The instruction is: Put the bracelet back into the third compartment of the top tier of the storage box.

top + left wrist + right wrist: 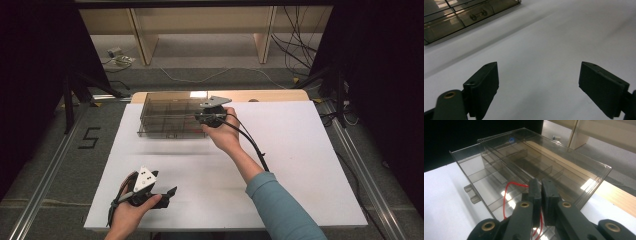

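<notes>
The light comes from above, so my white table is bright, but the sides of the room are dark and black. A shiny white spot glares on the clear box, and my arm makes a soft gray shadow on the table. Up close, my black jaws look a bit fuzzy, and the far floor looks blurry too.

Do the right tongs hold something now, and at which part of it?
Yes. The right tongs are shut on a thin red wire above the clear plastic box, pinching the top of its loop. The left tongs are open, holding nothing.
</notes>
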`<act>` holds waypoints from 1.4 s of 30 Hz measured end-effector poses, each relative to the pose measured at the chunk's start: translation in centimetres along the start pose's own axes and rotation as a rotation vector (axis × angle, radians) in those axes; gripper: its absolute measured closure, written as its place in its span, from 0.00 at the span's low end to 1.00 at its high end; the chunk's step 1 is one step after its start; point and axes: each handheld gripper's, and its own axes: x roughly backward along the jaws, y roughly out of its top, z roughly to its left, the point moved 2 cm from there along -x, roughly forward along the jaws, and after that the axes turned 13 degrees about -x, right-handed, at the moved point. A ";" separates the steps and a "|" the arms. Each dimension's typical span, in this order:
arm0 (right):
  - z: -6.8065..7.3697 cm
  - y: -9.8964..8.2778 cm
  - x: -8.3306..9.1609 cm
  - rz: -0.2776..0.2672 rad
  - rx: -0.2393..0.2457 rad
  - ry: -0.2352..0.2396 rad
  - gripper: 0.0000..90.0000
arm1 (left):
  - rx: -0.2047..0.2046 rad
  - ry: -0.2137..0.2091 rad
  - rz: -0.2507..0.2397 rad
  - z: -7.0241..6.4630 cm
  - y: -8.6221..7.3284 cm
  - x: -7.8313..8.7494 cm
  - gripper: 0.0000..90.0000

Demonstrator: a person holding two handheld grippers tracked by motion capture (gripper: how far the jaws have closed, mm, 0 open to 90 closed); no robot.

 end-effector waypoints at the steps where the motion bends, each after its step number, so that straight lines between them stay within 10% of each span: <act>1: 0.0 0.0 -0.1 -0.002 -0.001 0.000 0.96 | 0.000 0.000 0.000 0.0 0.0 0.0 0.18; 18: 0.2 -0.1 0.1 0.002 0.013 0.009 0.80 | -0.001 0.001 -0.001 0.0 0.0 0.0 0.18; 42: -2.6 -2.1 5.0 0.066 -0.060 -0.019 0.35 | 0.002 0.004 0.000 -0.1 0.1 0.1 0.18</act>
